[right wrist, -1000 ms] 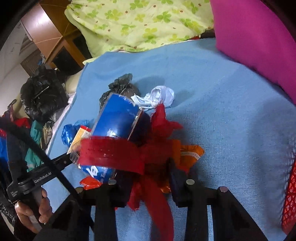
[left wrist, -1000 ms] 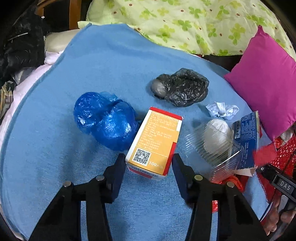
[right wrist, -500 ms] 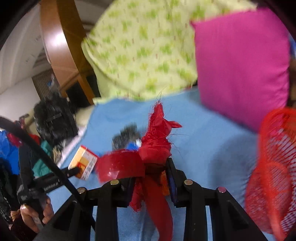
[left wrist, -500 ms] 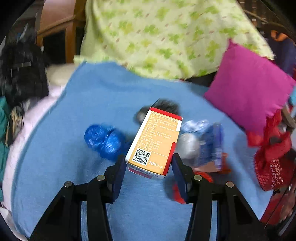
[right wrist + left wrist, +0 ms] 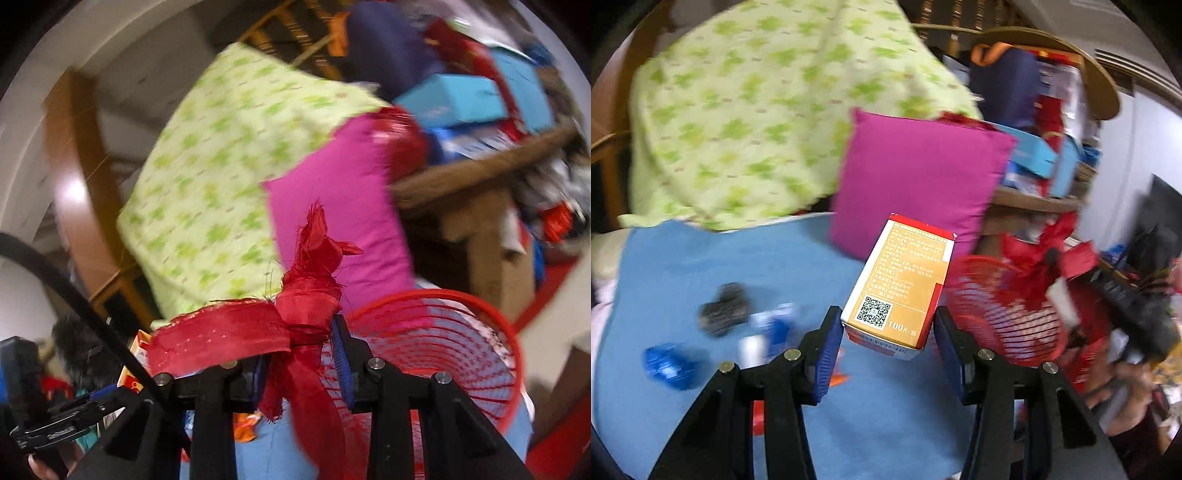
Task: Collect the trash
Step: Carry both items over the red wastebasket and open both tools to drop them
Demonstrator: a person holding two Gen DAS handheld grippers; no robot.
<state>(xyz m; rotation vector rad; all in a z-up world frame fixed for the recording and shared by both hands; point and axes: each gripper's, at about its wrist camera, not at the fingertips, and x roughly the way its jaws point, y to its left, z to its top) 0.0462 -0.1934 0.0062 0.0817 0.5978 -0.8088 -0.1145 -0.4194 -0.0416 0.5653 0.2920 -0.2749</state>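
My left gripper [image 5: 888,339] is shut on an orange and red cardboard box [image 5: 901,284] and holds it in the air above the blue blanket [image 5: 701,266], left of the red mesh basket [image 5: 1004,314]. My right gripper [image 5: 301,354] is shut on a red ribbon bow [image 5: 295,314] and holds it just left of the red mesh basket's rim [image 5: 436,295]. In the left wrist view the ribbon [image 5: 1034,254] hangs over the basket. A black bag [image 5: 724,308], a blue bag [image 5: 670,363] and a blue carton [image 5: 775,325] lie blurred on the blanket.
A magenta cushion [image 5: 919,177] leans behind the basket, with a green patterned quilt [image 5: 757,118] to its left. A cluttered wooden shelf [image 5: 1034,199] stands at the right. An orange wrapper [image 5: 245,428] lies on the blanket under my right gripper.
Both grippers have lifted and swung right toward the red basket, carrying the box and the ribbon. The trash left on the blanket now sits far lower left.
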